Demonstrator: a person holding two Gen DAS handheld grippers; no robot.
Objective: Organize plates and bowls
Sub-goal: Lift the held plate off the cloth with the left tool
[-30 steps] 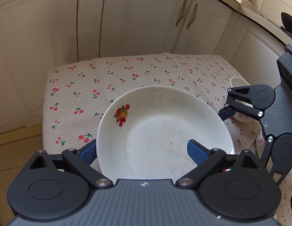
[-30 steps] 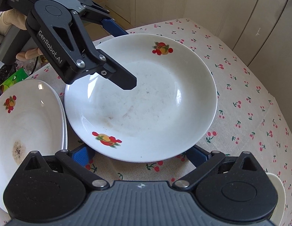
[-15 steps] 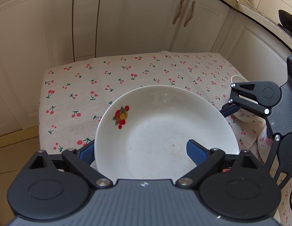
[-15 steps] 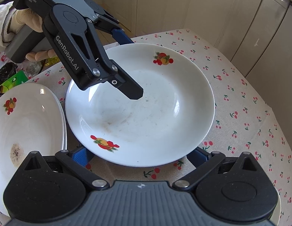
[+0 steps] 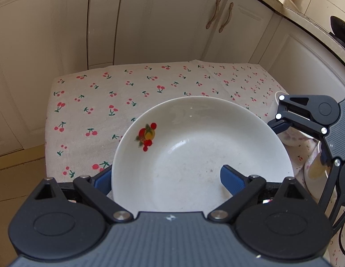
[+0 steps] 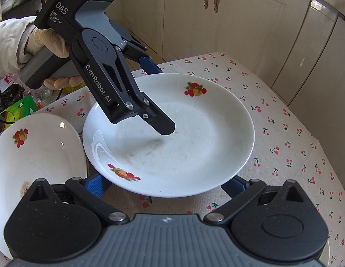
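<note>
Two grippers flank the raised plate (image 6: 172,138): left gripper (image 6: 160,99) straddles its far rim, apparently unclamped; right gripper (image 6: 170,184) spread beneath near rim. Stack (image 6: 36,155) lies leftward.

Glossy white ceramic plate (image 6: 194,133), matt printed cloth tablecloth (image 5: 128,89)

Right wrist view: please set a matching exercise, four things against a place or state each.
Things:
A centre plate
B left plate
C green packet
D left gripper

Places or states:
1 brown stain near its edge
2 far left, beyond the plates
3 open, astride a plate rim
4 two fruit prints showing

Pairs: A-4, B-1, C-2, D-3
</note>
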